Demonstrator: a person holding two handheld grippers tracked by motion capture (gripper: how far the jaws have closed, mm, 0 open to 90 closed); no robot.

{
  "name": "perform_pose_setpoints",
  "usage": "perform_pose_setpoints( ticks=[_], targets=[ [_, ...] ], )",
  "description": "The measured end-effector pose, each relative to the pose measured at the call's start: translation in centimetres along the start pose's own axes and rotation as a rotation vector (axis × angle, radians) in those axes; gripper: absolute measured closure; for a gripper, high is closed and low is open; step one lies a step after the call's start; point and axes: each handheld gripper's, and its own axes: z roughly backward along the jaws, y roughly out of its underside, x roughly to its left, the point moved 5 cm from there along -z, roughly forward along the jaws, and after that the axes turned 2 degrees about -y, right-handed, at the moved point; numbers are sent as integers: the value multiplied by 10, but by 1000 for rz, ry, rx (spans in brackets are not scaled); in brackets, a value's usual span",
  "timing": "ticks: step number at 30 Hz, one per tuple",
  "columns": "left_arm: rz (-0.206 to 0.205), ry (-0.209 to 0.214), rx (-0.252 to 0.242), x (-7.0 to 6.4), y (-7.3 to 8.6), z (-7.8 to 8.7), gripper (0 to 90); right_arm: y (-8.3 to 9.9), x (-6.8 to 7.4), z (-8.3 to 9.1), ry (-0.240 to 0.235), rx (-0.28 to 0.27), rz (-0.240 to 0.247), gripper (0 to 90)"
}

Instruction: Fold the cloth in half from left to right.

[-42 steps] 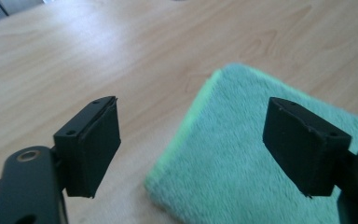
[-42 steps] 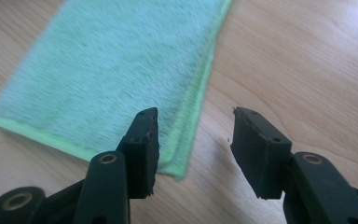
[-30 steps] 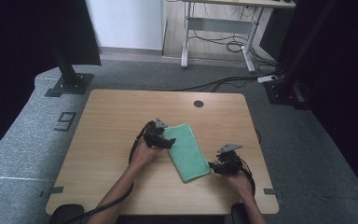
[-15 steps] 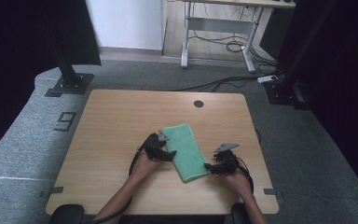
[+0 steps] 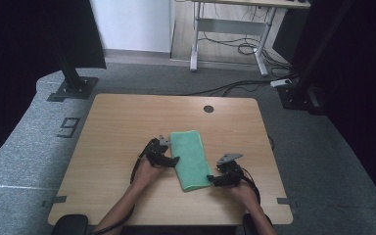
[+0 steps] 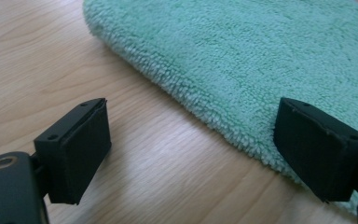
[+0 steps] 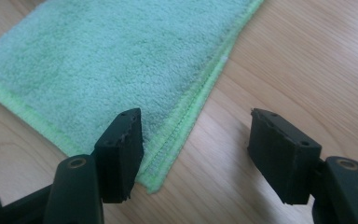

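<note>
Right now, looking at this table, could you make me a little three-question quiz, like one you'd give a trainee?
1. True or false: the green towel lies folded flat on the wooden table.
2. Which edge of the towel faces the left gripper? A) a stitched hem B) a rounded fold C) a torn edge
3. Fill in: the right gripper has its jaws ____ around the towel's near corner.

Key
1. True.
2. B: in the left gripper view the edge is a soft rounded fold, with no hem showing.
3. Open: one jaw stands over the cloth, the other over bare wood, and neither pinches it.
</note>
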Motion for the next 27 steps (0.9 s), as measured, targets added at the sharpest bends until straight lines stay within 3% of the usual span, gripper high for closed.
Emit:
perform_pose_setpoints(
  ticks=[14, 22, 27],
  targets=[
    [38, -27, 16, 39, 6, 5, 98, -27, 36, -27, -31, -6, 43, 335],
    [68, -50, 17, 59, 6, 5, 81, -40, 42, -39, -34, -11, 44, 326],
    [67, -49, 16, 60, 6, 4, 78, -43, 42, -42, -31, -12, 43, 316]
  ],
)
